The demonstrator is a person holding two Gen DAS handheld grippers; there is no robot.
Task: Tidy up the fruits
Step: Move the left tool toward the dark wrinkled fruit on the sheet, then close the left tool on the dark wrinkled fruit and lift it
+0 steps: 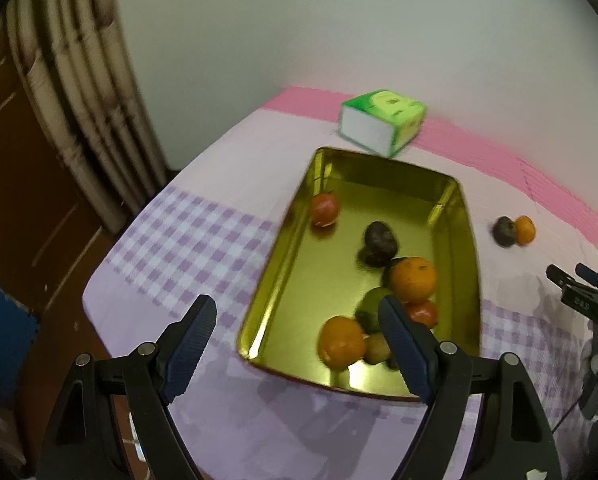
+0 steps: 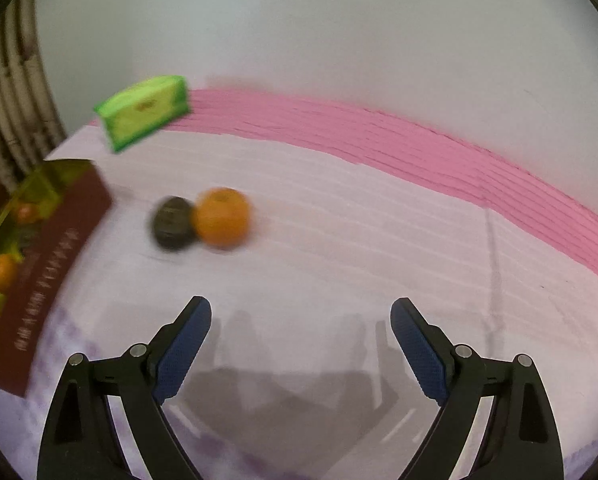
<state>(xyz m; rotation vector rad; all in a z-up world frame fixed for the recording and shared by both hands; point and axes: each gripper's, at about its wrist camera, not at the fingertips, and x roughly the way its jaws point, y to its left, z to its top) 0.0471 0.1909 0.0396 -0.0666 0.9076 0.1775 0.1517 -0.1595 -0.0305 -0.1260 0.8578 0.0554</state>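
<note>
Right gripper (image 2: 301, 312) jaws wide, empty, aimed at the last two loose fruits: round orange citrus (image 2: 221, 216) touching dark purple-brown fruit (image 2: 173, 222), centre-left on the cloth. Gold rectangular metal tray (image 1: 469, 240) holds the rest. Left gripper (image 1: 297, 320) open, empty. Next: close in, grab one.

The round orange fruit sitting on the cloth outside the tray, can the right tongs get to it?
Probably yes. The right tongs are open and empty, and only bare cloth lies between them and the round orange fruit. The dark fruit touches its left side and may get nudged.
</note>
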